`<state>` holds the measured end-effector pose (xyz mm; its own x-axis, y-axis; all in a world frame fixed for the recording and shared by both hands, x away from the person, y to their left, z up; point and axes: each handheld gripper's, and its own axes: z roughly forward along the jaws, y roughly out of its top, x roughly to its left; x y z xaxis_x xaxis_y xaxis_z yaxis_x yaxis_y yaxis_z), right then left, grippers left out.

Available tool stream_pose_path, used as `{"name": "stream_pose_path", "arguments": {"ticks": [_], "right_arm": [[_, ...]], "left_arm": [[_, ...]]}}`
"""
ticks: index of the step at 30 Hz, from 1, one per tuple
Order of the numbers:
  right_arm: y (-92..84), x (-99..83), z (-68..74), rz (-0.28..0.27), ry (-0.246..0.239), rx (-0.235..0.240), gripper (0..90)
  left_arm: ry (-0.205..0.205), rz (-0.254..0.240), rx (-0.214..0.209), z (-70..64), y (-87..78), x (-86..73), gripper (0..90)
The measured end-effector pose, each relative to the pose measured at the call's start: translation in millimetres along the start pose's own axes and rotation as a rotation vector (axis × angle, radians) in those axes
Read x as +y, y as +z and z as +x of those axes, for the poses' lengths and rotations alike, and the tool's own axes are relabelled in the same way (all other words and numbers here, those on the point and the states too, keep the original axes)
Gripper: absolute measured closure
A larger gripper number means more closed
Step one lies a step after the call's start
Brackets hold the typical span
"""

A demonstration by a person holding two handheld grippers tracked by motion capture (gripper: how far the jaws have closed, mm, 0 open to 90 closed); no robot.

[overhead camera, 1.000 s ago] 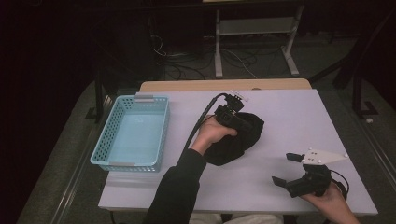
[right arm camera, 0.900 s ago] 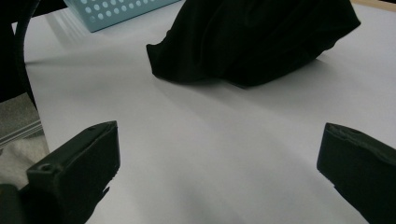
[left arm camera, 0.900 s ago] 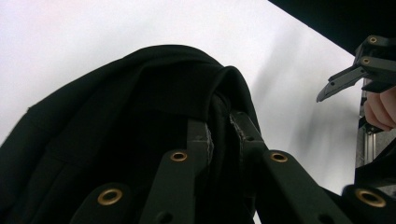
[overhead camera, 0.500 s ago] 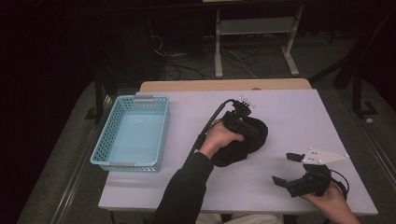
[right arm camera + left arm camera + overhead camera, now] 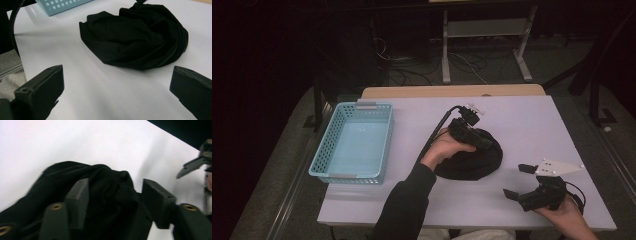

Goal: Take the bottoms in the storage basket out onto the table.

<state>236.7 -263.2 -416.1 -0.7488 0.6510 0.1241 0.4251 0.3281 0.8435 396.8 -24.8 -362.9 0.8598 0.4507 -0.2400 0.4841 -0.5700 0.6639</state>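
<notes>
Black cloth [image 5: 472, 159] bunched in a heap on the white tabletop [image 5: 532, 120], right of the light-blue basket [image 5: 354, 142] and well apart from it. Left tool [image 5: 113, 195] down on top of the heap, jaws just opened and now parted with folds of the cloth between them, pads no longer pinching. Right tool [image 5: 518, 181] near the front right corner, spread wide over bare tabletop, gripping nothing, cloth a little beyond it.
</notes>
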Motion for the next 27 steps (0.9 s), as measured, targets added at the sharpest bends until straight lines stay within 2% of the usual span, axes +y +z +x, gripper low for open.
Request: {"name": "stream_pose_path", "arguments": {"ticks": [5,10,15,18,27], "right_arm": [[-0.1,-0.2,0.1,0.001,0.001,-0.002,0.0],[0.4,-0.3,0.0,0.005,0.003,-0.001,0.0],[0.0,-0.5,-0.2,0.004,0.006,-0.001,0.0],[0.2,-0.6,-0.1,0.006,0.006,0.000,0.0],[0.1,-0.7,0.1,0.007,0.004,-0.001,0.0]], "left_arm": [[-0.011,-0.007,-0.027,4.0,-8.6,-2.6,23.4],[-0.039,-0.039,-0.047,8.3,-19.7,-5.9,13.8],[-0.027,-0.036,-0.047,9.9,-29.6,-8.9,1.1],[-0.031,-0.047,-0.049,9.7,-34.2,-10.7,0.0],[-0.007,-0.062,-0.042,5.2,-42.7,-17.9,0.0]]}}
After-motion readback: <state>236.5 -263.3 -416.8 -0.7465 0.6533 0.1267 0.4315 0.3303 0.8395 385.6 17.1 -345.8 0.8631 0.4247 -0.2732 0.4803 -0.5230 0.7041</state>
